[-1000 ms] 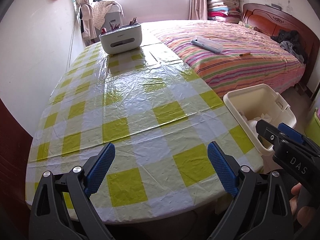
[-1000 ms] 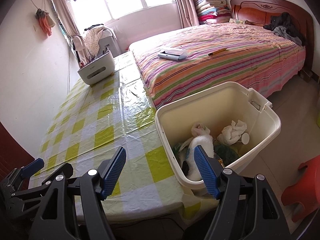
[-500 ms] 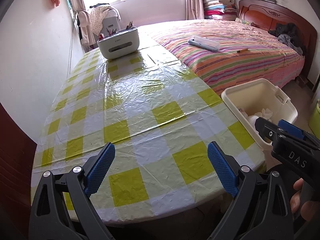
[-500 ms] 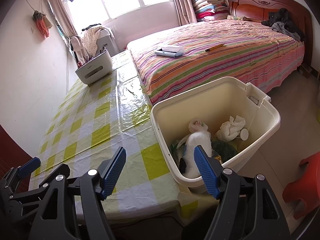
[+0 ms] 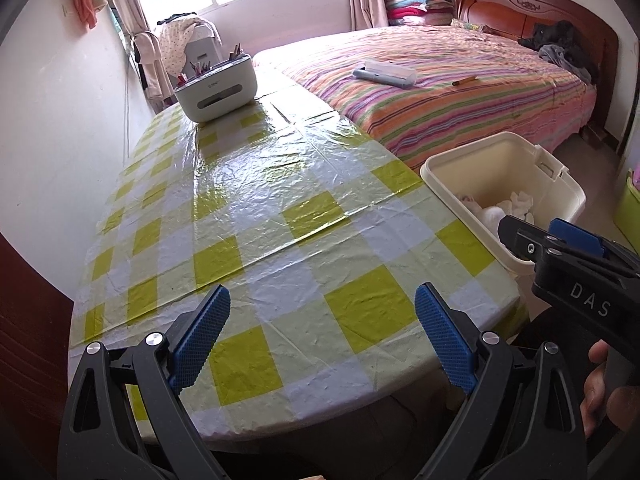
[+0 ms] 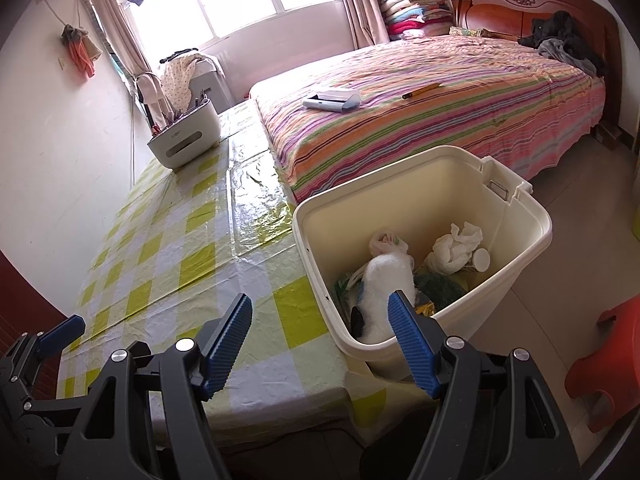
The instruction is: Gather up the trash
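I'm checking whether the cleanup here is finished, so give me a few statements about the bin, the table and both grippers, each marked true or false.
1. The bin holds crumpled tissue. True.
2. The left gripper grips a wrapper. False: its jaws are open with nothing between them.
3. The bin stands on the bed. False: it stands beside the table, lower than its top.
4. The right gripper is open and empty. True.
5. A white organiser sits at the table's far end. True.

Both tools (image 5: pixel 320 340) (image 6: pixel 320 336) agape, empty.
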`<state>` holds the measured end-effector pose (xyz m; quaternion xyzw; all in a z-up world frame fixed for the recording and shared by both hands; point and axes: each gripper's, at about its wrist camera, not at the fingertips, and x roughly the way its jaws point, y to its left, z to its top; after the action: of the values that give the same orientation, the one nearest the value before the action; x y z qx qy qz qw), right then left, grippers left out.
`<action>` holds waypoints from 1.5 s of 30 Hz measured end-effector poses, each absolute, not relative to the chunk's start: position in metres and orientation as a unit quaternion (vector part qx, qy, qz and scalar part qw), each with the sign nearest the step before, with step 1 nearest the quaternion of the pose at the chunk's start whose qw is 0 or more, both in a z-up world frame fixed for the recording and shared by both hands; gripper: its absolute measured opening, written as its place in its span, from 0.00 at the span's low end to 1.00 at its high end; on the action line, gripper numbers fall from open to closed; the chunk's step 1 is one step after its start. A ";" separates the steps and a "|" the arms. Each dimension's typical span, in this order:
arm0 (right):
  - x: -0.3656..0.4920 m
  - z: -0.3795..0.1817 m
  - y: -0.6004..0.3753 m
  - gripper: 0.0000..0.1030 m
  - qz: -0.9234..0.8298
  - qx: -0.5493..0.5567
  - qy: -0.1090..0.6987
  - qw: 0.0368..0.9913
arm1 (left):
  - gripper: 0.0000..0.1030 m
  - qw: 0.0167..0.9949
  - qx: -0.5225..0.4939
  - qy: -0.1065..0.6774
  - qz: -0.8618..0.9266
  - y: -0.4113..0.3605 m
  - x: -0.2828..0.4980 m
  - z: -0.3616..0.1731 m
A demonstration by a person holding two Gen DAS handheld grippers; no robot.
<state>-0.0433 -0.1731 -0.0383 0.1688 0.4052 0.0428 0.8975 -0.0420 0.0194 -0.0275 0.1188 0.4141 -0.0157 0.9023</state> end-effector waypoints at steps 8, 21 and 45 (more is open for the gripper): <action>-0.046 -0.040 -0.178 0.67 0.039 0.173 0.407 0.896 | 0.90 0.898 0.128 0.420 -0.022 0.012 -0.043 -0.030; -0.048 -0.043 -0.181 0.67 0.037 0.175 0.410 0.894 | 0.90 0.896 0.134 0.421 -0.035 0.007 -0.048 -0.032; -0.052 -0.048 -0.180 0.67 0.036 0.175 0.415 0.892 | 0.90 0.892 0.159 0.421 -0.049 -0.005 -0.054 -0.034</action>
<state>-0.0524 -0.1797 -0.0477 0.1753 0.4155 0.0361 0.8918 -0.0541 -0.0046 -0.0338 0.1590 0.4207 -0.0487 0.8918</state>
